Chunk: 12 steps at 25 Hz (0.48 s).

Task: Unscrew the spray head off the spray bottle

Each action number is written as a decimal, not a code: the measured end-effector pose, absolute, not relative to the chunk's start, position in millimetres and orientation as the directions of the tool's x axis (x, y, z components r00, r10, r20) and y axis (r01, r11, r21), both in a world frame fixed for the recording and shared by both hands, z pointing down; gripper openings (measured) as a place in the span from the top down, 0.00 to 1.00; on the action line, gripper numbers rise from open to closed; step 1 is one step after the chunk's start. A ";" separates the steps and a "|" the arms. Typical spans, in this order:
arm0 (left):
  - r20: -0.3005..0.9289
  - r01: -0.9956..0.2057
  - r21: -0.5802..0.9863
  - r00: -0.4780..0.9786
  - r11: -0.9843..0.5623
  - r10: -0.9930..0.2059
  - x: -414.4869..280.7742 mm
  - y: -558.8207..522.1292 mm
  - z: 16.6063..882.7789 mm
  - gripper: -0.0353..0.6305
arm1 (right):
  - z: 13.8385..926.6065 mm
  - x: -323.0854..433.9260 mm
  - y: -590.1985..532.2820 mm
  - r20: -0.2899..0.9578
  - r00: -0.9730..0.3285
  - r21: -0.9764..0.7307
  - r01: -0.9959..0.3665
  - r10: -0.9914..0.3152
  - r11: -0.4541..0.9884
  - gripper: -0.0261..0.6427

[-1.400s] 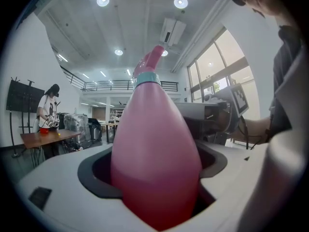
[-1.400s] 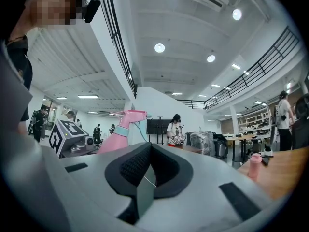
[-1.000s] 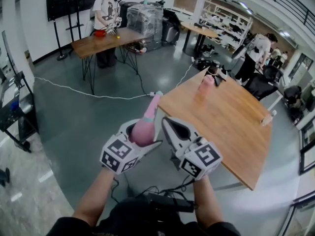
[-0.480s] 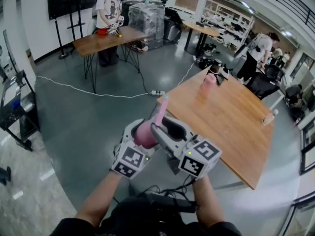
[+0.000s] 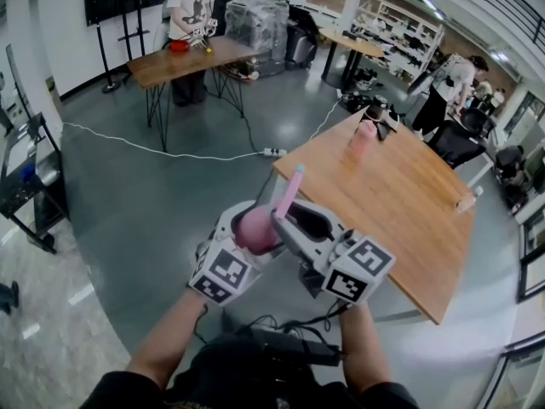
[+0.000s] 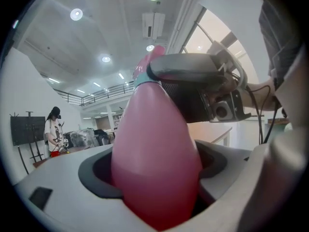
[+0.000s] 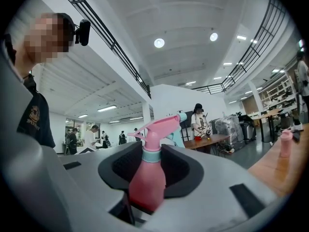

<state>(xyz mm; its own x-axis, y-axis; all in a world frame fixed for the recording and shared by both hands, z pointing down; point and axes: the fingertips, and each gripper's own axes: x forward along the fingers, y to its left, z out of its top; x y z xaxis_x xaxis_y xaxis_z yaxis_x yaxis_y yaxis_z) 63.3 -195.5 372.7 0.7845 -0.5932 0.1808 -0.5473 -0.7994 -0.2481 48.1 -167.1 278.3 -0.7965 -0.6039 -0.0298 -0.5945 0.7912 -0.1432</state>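
A pink spray bottle [image 5: 254, 228] with a pink spray head [image 5: 293, 184] and a teal collar [image 7: 150, 154] is held up in the air before me, tilted to the right. My left gripper [image 5: 245, 235] is shut on the bottle's fat body [image 6: 154, 149]. My right gripper [image 5: 294, 221] comes in from the right, its jaws on either side of the bottle's neck just under the spray head [image 7: 157, 127]. Those jaws are closing, and a small gap still shows on each side of the collar.
A wooden table [image 5: 400, 203] stands just ahead to the right, with another pink bottle [image 5: 364, 139] at its far end. A person [image 5: 443, 92] stands beyond it, another [image 5: 189, 15] at a far table. A white cable [image 5: 153, 147] crosses the grey floor.
My right gripper has moved left, from beside the bottle to around its neck, and its jaws have opened. The bottle leans more to the right now.
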 end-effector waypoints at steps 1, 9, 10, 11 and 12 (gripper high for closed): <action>0.185 -0.529 -0.246 0.797 -0.813 -0.575 63.4 -193.5 371.4 0.29 | 277.2 48.1 -165.8 -0.029 -0.802 -0.143 -0.587 -0.597 0.796 0.77; 0.195 -0.392 -0.230 0.878 -0.891 -0.437 66.1 -178.9 368.5 0.29 | 274.6 49.4 -154.9 -0.046 -0.855 -0.131 -0.508 -0.517 0.851 0.77; 0.196 -0.373 -0.229 0.887 -0.899 -0.417 67.0 -175.5 367.9 0.29 | 274.1 50.0 -151.9 -0.048 -0.863 -0.127 -0.495 -0.504 0.860 0.77; 0.196 -0.351 -0.224 0.898 -0.909 -0.394 68.0 -171.3 367.0 0.29 | 273.5 50.7 -148.5 -0.052 -0.871 -0.124 -0.480 -0.489 0.869 0.78; 0.192 -0.325 -0.214 0.911 -0.921 -0.366 68.9 -166.6 365.6 0.29 | 272.5 51.0 -145.0 -0.057 -0.880 -0.121 -0.462 -0.471 0.879 0.78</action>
<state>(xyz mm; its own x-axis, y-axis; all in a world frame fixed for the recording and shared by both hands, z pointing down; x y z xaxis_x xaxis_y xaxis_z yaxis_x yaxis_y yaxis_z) 68.9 -166.6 365.6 0.9107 -0.3659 0.1917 -0.3252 -0.9212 -0.2137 51.0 -145.0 272.5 -0.8804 -0.4708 -0.0569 -0.4620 0.8786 -0.1206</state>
